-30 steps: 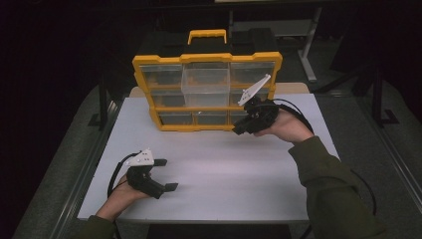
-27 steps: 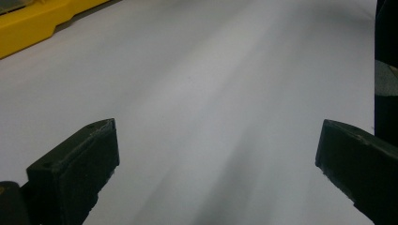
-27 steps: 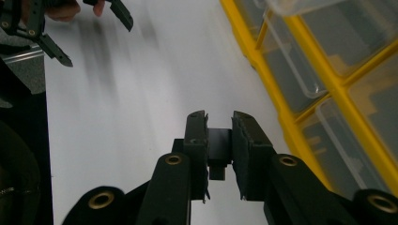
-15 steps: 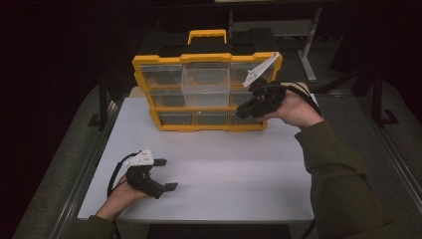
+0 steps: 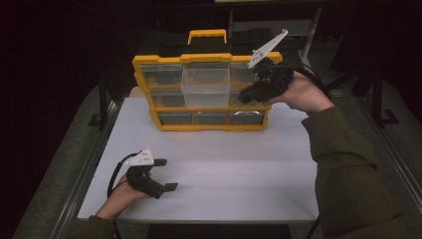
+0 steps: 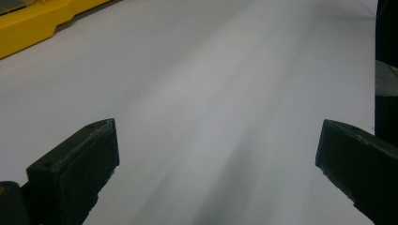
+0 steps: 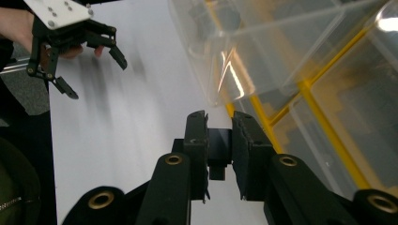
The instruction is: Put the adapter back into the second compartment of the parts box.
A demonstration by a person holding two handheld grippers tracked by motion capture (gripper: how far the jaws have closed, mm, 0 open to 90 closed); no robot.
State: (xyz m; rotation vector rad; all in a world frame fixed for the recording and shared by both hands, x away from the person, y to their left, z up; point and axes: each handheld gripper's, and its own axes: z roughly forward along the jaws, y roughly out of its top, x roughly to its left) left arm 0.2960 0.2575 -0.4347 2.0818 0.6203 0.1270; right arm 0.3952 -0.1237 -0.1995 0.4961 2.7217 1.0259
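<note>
the left tool (image 5: 166, 174) rests low on the white surface (image 5: 239, 169), its 2 jaws spread wide with nothing between them. well ahead of it stands the yellow organizer (image 5: 206, 94), upright, its clear drawers facing the person. 1 clear drawer (image 5: 205, 87) juts out of the middle column. the right tool (image 5: 245, 97), raised, sits just beside that drawer's right edge, jaws closed together on a small dark piece (image 7: 219, 147).

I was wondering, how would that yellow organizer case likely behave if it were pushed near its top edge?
The yellow organizer case stands upright on its narrow edge on the white table, so a push up high might tip it backward. Its frame looks like rigid plastic, probably stiff. The clear compartments appear mostly empty, so it is likely light.
</note>
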